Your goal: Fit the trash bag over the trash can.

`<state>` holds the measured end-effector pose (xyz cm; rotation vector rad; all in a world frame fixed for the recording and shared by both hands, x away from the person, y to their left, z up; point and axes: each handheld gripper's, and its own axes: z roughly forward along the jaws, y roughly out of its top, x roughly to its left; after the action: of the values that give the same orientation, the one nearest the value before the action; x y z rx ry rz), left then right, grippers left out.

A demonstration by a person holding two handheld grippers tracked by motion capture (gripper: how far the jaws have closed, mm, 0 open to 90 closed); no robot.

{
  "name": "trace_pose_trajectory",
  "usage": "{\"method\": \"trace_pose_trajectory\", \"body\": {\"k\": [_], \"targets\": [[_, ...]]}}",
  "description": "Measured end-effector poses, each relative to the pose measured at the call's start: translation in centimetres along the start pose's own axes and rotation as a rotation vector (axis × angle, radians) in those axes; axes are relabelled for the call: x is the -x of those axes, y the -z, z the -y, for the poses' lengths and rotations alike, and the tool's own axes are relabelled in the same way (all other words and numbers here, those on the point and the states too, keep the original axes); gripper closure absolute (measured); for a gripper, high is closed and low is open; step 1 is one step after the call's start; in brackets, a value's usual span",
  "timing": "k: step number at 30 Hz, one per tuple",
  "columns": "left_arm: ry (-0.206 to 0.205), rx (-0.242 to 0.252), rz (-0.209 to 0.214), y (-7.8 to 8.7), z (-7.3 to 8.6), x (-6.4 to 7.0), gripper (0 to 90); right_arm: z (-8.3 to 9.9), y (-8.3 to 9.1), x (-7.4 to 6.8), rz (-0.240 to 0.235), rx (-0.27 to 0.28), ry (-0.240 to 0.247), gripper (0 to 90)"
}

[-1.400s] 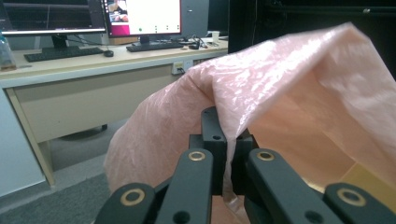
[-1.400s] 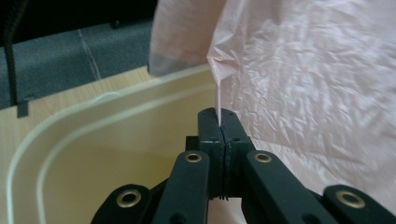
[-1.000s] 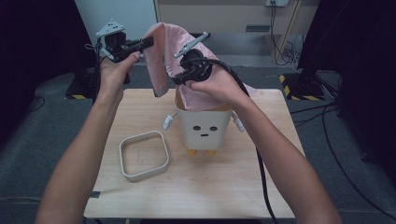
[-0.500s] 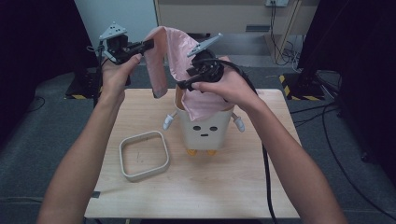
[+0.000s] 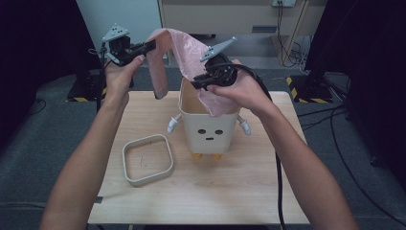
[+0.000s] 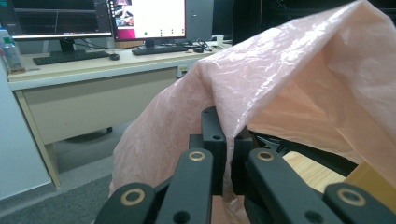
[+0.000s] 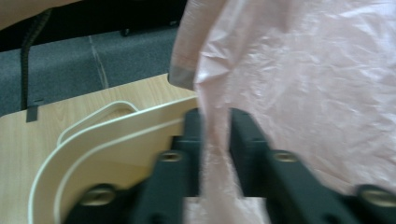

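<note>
Even overhead light on the table (image 5: 230, 191), dark surrounds; right claw (image 7: 214, 140) view motion-blurred, left view sharp.

Pink bag (image 5: 184, 48) drapes over the bin (image 5: 209, 128) mouth; ring (image 5: 147, 159) lies left

One wooden table (image 5: 143, 211) carried two things: one cream bin with a face (image 5: 210, 132), near the middle toward the far edge, and one loose cream rectangular rim (image 5: 147, 159) toward the left edge. There was one pink plastic bag (image 5: 184, 48) above the bin, two grippers, the left gripper (image 5: 149, 46) and the right gripper (image 5: 197, 84), and two monitors (image 6: 93, 16) on one desk (image 6: 88, 63).
</note>
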<state>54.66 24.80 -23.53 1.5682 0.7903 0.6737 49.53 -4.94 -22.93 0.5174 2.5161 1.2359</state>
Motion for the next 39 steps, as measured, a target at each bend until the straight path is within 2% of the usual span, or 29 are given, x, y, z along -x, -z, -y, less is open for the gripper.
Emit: {"method": "trace_pose_trajectory", "body": {"k": [1, 5, 13, 18, 23, 25, 28, 30, 33, 34, 37, 38, 39], "targets": [[0.0, 0.002, 0.004, 0.0, 0.0, 0.1, 89.2, -0.2, -0.3, -0.1, -0.003, -0.008, -0.01, 90.0], [-0.006, 0.004, 0.011, 0.2, -0.1, 0.2, 89.2, -0.7, -0.8, -0.3, -0.01, -0.023, -0.008, 90.0], [-0.006, 0.015, 0.031, 0.5, -0.2, 0.5, 89.2, -1.2, -1.5, -0.4, -0.019, -0.019, -0.016, 90.0], [0.011, 0.036, 0.031, 0.7, -0.5, 0.4, 89.2, -1.6, -1.8, -0.5, -0.025, -0.012, -0.03, 90.0], [0.016, 0.057, 0.02, 1.4, -1.0, -0.1, 89.2, -3.0, -2.6, -1.4, -0.051, 0.006, -0.031, 90.0], [0.018, 0.064, 0.016, 1.8, -1.1, -0.3, 89.2, -3.9, -3.4, -2.2, -0.073, 0.013, -0.014, 90.0], [0.015, 0.064, 0.012, 2.1, -1.0, -0.4, 89.2, -4.2, -3.9, -2.6, -0.076, 0.006, 0.0, 87.7], [0.007, 0.056, 0.001, 2.4, -0.7, -0.7, 89.2, -4.0, -3.9, -2.7, -0.063, 0.007, 0.002, 79.2], [0.014, 0.052, -0.003, 2.4, -0.4, -1.0, 89.2, -3.7, -3.0, -2.4, -0.049, 0.036, -0.009, 63.4], [0.014, 0.052, -0.003, 2.4, -0.4, -1.0, 89.2, -3.7, -3.0, -2.4, -0.049, 0.036, -0.009, 63.4], [0.018, 0.052, -0.007, 2.2, -0.3, -1.2, 89.2, -3.3, -1.3, -1.8, -0.026, 0.069, -0.038, 42.9], [0.02, 0.052, -0.007, 2.2, -0.3, -1.2, 89.2, -3.3, -1.3, -1.8, -0.026, 0.069, -0.038, 42.9], [0.021, 0.053, -0.007, 2.0, -0.3, -1.2, 89.2, -3.1, -0.5, -1.3, -0.022, 0.084, -0.043, 39.0]]}}
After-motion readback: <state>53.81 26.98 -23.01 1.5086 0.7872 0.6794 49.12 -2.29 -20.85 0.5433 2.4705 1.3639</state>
